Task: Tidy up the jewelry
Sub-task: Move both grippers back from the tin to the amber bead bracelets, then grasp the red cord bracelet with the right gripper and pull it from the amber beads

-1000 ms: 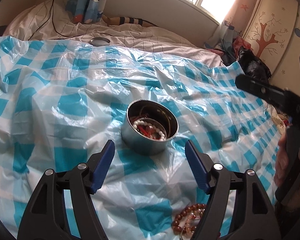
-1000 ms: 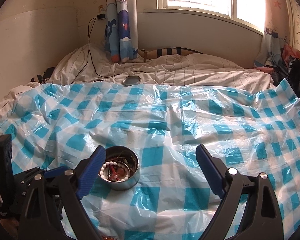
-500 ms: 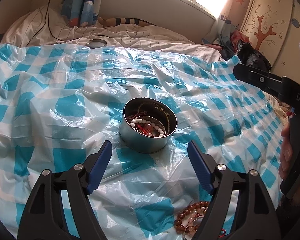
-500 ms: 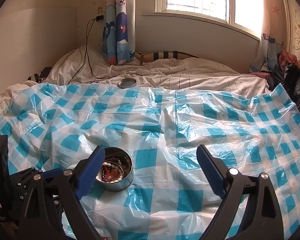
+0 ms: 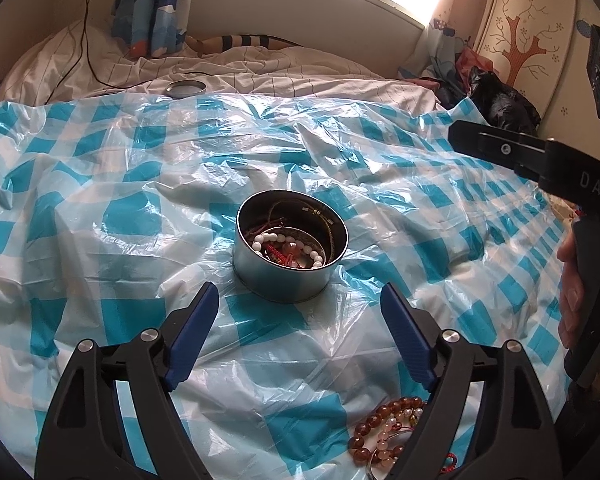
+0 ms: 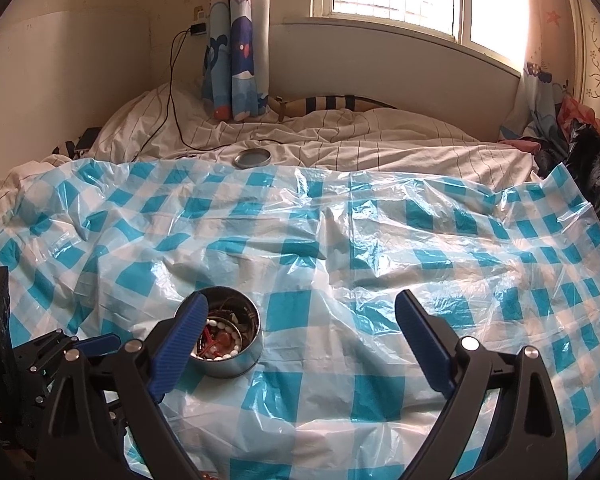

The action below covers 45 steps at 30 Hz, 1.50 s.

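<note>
With both the left gripper (image 5: 300, 308) and right gripper (image 6: 300, 320) jaws spread and empty, the soft bed (image 5: 300, 68) may tip the tin (image 5: 290, 250), spilling beads.

A round metal tin (image 5: 290, 258) stands upright holding bracelets; a brown bead bracelet (image 5: 384, 426) lies loose nearby.

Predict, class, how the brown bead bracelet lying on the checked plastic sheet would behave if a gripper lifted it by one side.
The brown bead bracelet would probably droop: it looks like separate strung beads. Its round, glossy beads may slip between flat pads. It rests on the crinkled plastic sheet, so a push might slide it.
</note>
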Each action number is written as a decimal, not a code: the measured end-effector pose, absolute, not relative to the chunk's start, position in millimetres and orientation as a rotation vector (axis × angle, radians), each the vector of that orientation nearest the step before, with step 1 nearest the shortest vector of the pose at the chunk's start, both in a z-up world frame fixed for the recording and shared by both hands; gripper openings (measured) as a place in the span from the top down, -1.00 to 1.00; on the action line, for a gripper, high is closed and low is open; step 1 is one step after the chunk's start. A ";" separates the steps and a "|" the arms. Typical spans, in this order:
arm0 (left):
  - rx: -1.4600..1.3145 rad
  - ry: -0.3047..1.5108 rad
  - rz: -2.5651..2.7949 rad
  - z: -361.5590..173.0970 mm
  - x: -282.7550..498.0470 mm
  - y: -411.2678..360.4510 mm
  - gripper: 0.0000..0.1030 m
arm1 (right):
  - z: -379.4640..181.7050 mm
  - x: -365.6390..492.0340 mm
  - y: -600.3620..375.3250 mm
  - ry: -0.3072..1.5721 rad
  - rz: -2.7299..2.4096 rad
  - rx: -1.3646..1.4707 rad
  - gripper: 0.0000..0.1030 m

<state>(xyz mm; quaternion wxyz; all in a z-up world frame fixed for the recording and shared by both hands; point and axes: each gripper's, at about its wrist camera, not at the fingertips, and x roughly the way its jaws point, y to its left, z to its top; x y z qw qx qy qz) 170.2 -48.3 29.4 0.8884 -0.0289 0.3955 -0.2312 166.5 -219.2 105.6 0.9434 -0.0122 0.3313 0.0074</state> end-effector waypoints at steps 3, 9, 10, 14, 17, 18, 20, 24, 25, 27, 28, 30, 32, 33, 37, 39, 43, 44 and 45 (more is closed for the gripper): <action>-0.052 0.823 -0.487 29.7 168.2 -51.5 -0.57 | 103.0 166.9 -217.9 0.695 0.015 -0.023 -0.76; -0.041 0.817 -0.507 37.3 161.9 -54.5 -0.57 | 106.5 159.3 -217.7 0.733 0.046 0.001 -0.78; -0.038 0.821 -0.510 38.6 160.6 -54.5 -0.57 | 106.2 157.6 -218.6 0.741 0.058 0.012 -0.78; -0.011 0.847 -0.531 37.7 153.0 -52.0 -0.57 | 95.0 139.9 -224.8 0.776 0.146 0.066 -0.78; -0.002 0.871 -0.534 33.5 146.4 -48.2 -0.57 | 78.7 118.9 -225.1 0.796 0.154 0.034 -0.78; 0.000 0.874 -0.535 32.7 144.4 -47.9 -0.57 | 71.5 112.6 -226.2 0.813 0.160 0.032 -0.78; 0.004 0.880 -0.545 30.5 138.7 -47.2 -0.57 | 54.2 98.1 -229.7 0.853 0.179 0.051 -0.78; 0.006 0.894 -0.534 25.7 127.0 -44.4 -0.57 | 29.9 75.2 -222.0 0.947 0.280 0.081 -0.77; 0.005 0.898 -0.539 23.5 120.1 -44.0 -0.57 | 25.7 69.7 -218.2 0.963 0.308 0.079 -0.77; 0.015 0.898 -0.537 19.9 109.8 -43.7 -0.57 | 18.1 51.5 -206.5 0.960 0.364 0.038 -0.73; 0.012 0.903 -0.535 16.8 104.6 -43.0 -0.57 | 12.6 43.9 -202.1 0.971 0.372 0.021 -0.64; 0.001 0.919 -0.538 11.4 98.5 -42.9 -0.57 | 5.5 37.6 -195.2 1.003 0.407 0.024 -0.39; 0.030 0.930 -0.565 8.0 92.5 -50.2 -0.57 | 0.3 31.0 -185.4 1.012 0.426 -0.013 -0.29; 0.059 0.919 -0.577 8.7 88.7 -54.0 -0.57 | -3.6 28.9 -181.9 1.018 0.422 -0.029 -0.26; 0.095 0.890 -0.602 13.6 81.1 -61.6 -0.57 | -17.3 28.4 -180.2 1.054 0.420 -0.016 0.23; 0.085 0.889 -0.599 15.1 82.3 -60.1 -0.57 | -21.4 27.6 -183.3 1.068 0.431 0.013 0.57; 0.066 0.895 -0.606 14.6 85.4 -58.8 -0.57 | -13.5 22.9 -189.8 1.054 0.426 0.014 0.84; 0.067 0.899 -0.616 13.2 85.1 -60.7 -0.57 | -12.7 23.1 -190.7 1.053 0.424 0.020 0.84; 0.077 0.903 -0.633 11.0 83.6 -64.9 -0.57 | -10.4 23.2 -195.3 1.048 0.419 0.035 0.84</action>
